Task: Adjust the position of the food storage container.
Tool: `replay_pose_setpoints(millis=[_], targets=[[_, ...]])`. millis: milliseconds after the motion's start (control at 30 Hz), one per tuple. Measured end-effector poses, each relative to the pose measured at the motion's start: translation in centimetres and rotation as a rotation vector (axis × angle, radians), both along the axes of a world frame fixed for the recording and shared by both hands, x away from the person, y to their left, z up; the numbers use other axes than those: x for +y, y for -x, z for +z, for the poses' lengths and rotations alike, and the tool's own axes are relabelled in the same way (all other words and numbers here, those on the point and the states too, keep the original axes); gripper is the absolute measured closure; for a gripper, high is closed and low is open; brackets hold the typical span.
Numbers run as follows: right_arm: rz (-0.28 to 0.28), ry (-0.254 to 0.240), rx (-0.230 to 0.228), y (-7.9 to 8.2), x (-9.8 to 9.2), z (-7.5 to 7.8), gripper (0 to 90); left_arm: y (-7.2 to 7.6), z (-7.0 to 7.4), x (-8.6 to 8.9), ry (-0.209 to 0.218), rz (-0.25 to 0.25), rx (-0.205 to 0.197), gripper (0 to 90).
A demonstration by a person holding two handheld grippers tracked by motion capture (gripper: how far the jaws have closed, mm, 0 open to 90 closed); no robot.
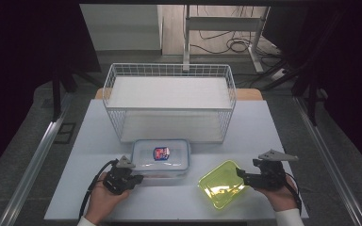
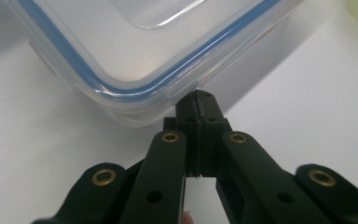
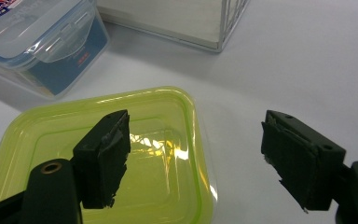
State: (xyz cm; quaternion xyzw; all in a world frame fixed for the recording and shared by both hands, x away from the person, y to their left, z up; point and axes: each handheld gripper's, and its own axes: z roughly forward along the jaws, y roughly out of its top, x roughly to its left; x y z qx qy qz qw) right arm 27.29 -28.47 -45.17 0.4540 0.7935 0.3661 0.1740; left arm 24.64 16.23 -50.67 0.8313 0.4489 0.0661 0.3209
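Clear lidded plastic container with blue seal (image 1: 160,157) sits before the white wire basket (image 1: 169,101), not yet lifted. Left gripper (image 2: 199,100), jaws pressed together, touches its corner. Right gripper (image 3: 193,154) gapes wide over the yellow-green plastic lid (image 3: 168,140). Its view shows the container's side latch.

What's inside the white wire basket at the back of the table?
The white wire basket seems to hold nothing loose: through its mesh you see a flat white shelf panel and a pale floor below. That panel covers part of the lower level.
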Motion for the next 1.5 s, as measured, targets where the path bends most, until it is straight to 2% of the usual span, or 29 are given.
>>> replay_pose_setpoints(millis=[200,267,333,467,500,533,600,667,700,733,767,833,900,933,1000,1100,1367,1500], targets=[[0.001,-0.003,-0.009,0.0,0.2,0.1,24.2,0.0,0.0,0.1,0.012,0.003,-0.001,89.4],[0.007,-0.004,-0.012,0.0,0.2,0.0,24.4,0.2,0.2,0.1,0.024,-0.001,-0.007,88.9],[0.010,-0.026,-0.014,-0.1,0.4,0.0,24.6,0.6,0.6,0.2,0.044,-0.015,-0.013,88.2],[0.027,-0.032,-0.005,0.0,0.9,0.3,24.3,1.4,1.5,0.7,0.065,-0.032,-0.016,82.5],[0.034,-0.034,-0.002,0.1,1.2,0.4,24.0,1.7,1.9,1.0,0.077,-0.032,-0.019,76.9],[0.050,-0.045,0.002,0.2,1.6,0.6,23.2,2.0,2.6,1.4,0.087,-0.040,-0.016,66.5],[0.065,-0.048,0.007,0.3,2.1,0.7,23.0,2.3,3.5,2.0,0.110,-0.029,-0.043,57.9],[0.080,-0.052,-0.010,0.5,2.7,0.9,22.4,2.4,4.4,2.6,0.140,-0.019,-0.053,45.9],[0.080,-0.052,-0.010,0.5,2.7,0.9,22.4,2.4,4.4,2.6,0.140,-0.019,-0.053,41.1],[0.084,-0.063,-0.023,0.8,3.1,1.0,22.3,2.2,5.1,3.2,0.160,0.014,-0.076,36.3],[0.085,-0.067,-0.023,0.8,3.3,1.1,22.3,2.1,5.3,3.3,0.163,0.025,-0.080,33.2],[0.090,-0.085,-0.008,0.8,3.6,1.2,22.3,1.7,5.6,3.7,0.174,0.061,-0.090,24.4],[0.097,-0.097,0.000,0.8,3.9,1.2,21.8,1.6,5.6,3.9,0.177,0.076,-0.097,20.2],[0.094,-0.105,0.003,0.9,4.0,1.3,21.3,1.3,5.5,4.3,0.178,0.101,-0.105,18.5],[0.092,-0.129,0.004,1.0,4.2,1.5,20.4,1.0,5.5,4.7,0.190,0.120,-0.100,17.6],[0.096,-0.164,0.004,1.2,4.4,2.1,20.1,0.7,5.5,5.2,0.204,0.141,-0.074,17.5],[0.115,-0.155,0.014,1.1,4.8,2.2,20.2,0.3,5.8,5.4,0.224,0.131,-0.067,17.5],[0.119,-0.146,0.024,0.6,5.4,2.0,20.4,0.2,5.6,5.4,0.226,0.146,-0.065,16.5]])
